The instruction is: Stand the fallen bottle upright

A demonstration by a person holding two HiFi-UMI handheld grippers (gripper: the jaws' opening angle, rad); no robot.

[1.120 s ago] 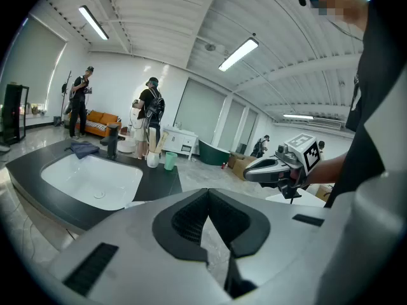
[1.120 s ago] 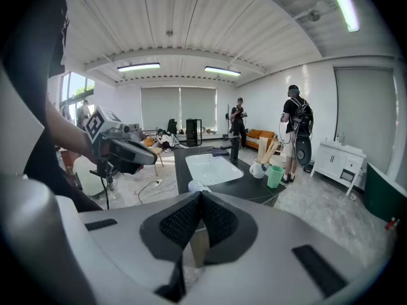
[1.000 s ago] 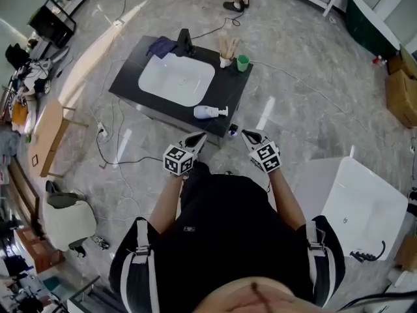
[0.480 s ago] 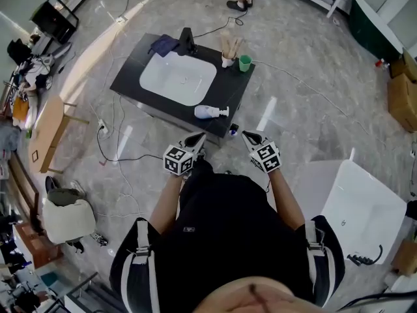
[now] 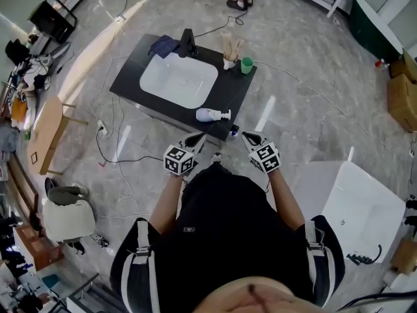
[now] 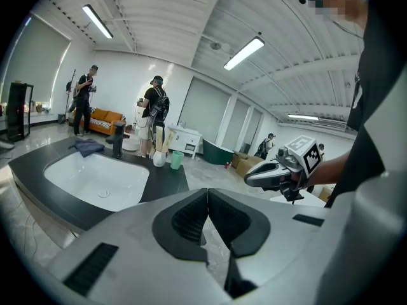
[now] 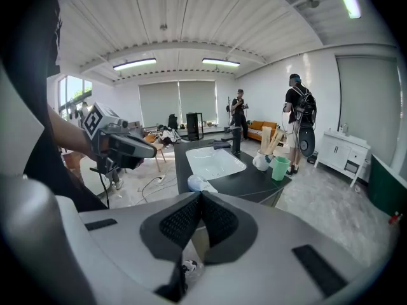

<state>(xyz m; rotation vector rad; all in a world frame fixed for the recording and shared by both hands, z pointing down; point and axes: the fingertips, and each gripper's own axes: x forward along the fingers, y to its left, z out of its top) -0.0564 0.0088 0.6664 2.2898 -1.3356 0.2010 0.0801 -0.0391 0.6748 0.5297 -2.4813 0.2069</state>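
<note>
A white pump bottle (image 5: pixel 210 115) lies on its side near the front edge of the black counter (image 5: pixel 231 96), its nozzle pointing right. In the right gripper view the bottle (image 7: pixel 198 184) shows just beyond the jaws. My left gripper (image 5: pixel 197 137) and right gripper (image 5: pixel 248 135) hover side by side over the floor, short of the counter and apart from the bottle. In the left gripper view my left gripper (image 6: pixel 206 192) has its pads pressed together with nothing between them. The right gripper (image 7: pixel 200 196) is likewise shut and empty.
A white sink basin (image 5: pixel 179 80) is set into the counter, with a black faucet (image 5: pixel 187 43), a blue cloth (image 5: pixel 163 44), a white holder of sticks (image 5: pixel 229 60) and a green cup (image 5: pixel 246 64) along the back. A white tub (image 5: pixel 365 207) stands at the right. Cables cross the floor (image 5: pixel 117 155).
The counter and bottle have drifted slightly down and right in the head view. Both grippers keep their places and stay shut.
</note>
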